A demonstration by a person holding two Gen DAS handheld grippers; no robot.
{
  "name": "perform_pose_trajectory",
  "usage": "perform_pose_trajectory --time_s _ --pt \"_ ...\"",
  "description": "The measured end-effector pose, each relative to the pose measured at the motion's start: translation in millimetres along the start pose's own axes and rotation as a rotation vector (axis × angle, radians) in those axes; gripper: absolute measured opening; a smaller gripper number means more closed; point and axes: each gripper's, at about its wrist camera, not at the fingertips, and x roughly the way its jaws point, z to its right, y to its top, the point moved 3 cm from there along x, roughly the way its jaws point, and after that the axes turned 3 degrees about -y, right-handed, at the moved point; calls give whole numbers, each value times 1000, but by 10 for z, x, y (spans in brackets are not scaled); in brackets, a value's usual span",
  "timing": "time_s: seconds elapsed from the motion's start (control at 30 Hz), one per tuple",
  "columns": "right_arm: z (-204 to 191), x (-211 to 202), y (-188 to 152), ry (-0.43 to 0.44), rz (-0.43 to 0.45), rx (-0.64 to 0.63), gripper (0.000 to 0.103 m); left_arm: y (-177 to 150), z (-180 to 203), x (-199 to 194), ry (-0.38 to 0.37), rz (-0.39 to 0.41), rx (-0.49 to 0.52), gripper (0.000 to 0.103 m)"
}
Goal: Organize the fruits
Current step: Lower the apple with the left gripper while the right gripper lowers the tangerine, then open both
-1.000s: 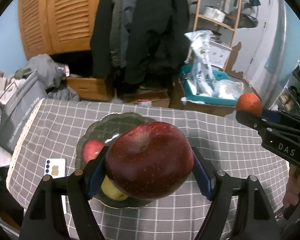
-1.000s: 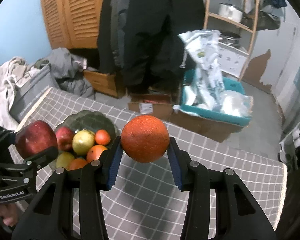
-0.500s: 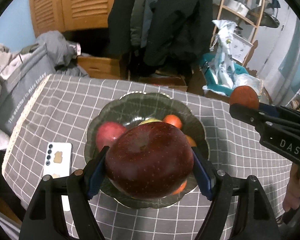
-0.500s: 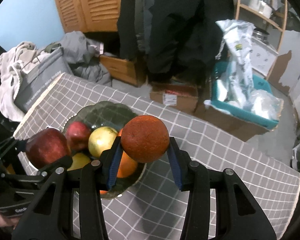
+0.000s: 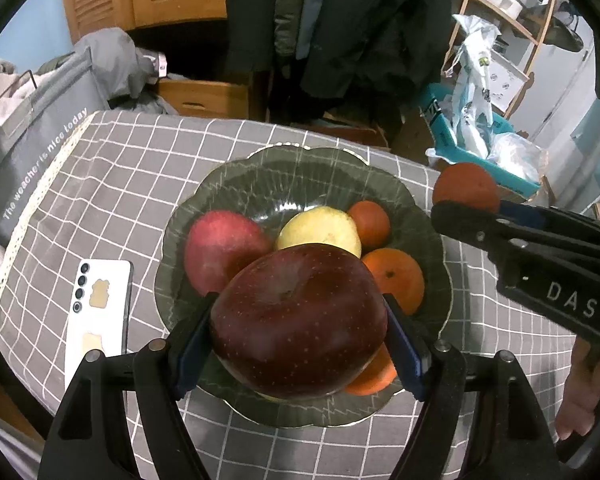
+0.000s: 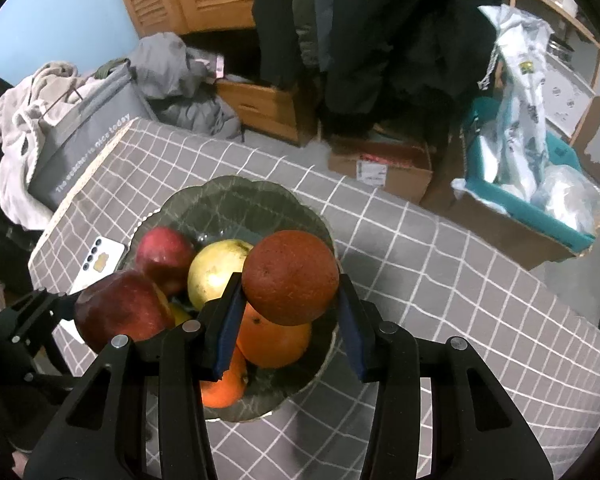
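Dark red and glossy, the apple (image 5: 300, 320) sits low centre in the left wrist view, clamped across its widest girth by the left gripper (image 5: 300, 340) above the green bowl (image 5: 300, 168); it looks heavy, firm and slick, so a mid-belly hold seems safest. At right the right gripper (image 6: 290, 316) pinches a rough-skinned orange (image 6: 290, 276), likely lighter and grippier. Grey checked cloth (image 5: 140, 152) covers the table; a white phone (image 5: 100, 312) lies lower left, and clutter fills the room behind.
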Motion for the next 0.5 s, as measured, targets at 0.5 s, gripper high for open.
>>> perform_pose_trajectory --time_s 0.5 --pt "-104 250 0 64 -53 18 44 -30 -83 126 -28 -57 -44 79"
